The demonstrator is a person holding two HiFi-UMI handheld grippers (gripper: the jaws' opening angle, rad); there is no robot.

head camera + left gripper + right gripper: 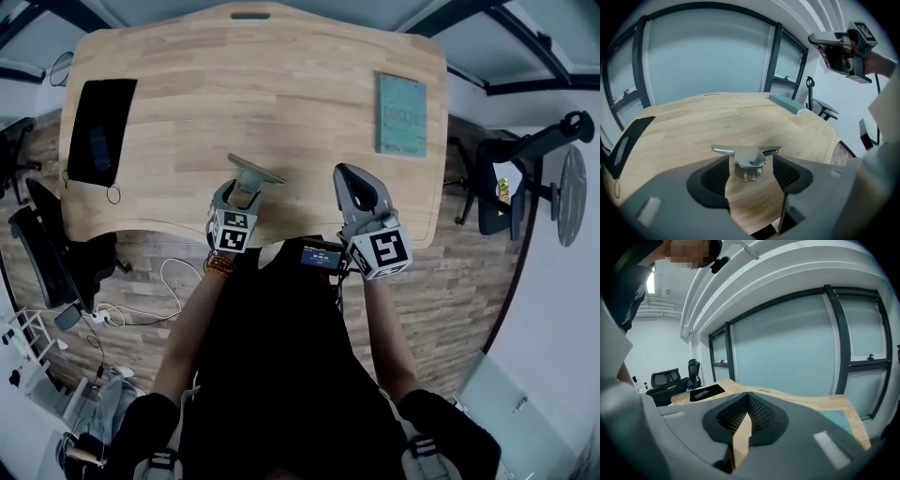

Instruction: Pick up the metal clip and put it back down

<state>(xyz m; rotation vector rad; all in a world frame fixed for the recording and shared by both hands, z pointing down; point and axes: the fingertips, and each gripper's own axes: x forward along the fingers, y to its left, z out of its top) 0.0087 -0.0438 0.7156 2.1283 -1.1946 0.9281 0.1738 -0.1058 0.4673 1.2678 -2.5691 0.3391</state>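
The metal clip is a silver spring clip with flat wings spread sideways. My left gripper is shut on the metal clip at its lower body and holds it over the near part of the wooden table. In the left gripper view the wings stick out past both jaws. My right gripper is shut with nothing in it, to the right of the left one and raised above the table's near edge. The right gripper shows its jaws pressed together, and it also appears in the left gripper view, high at the right.
A black pad with a dark device on it lies at the table's left side, a small ring just below it. A teal book rests at the right. Office chairs stand beyond the table's right edge.
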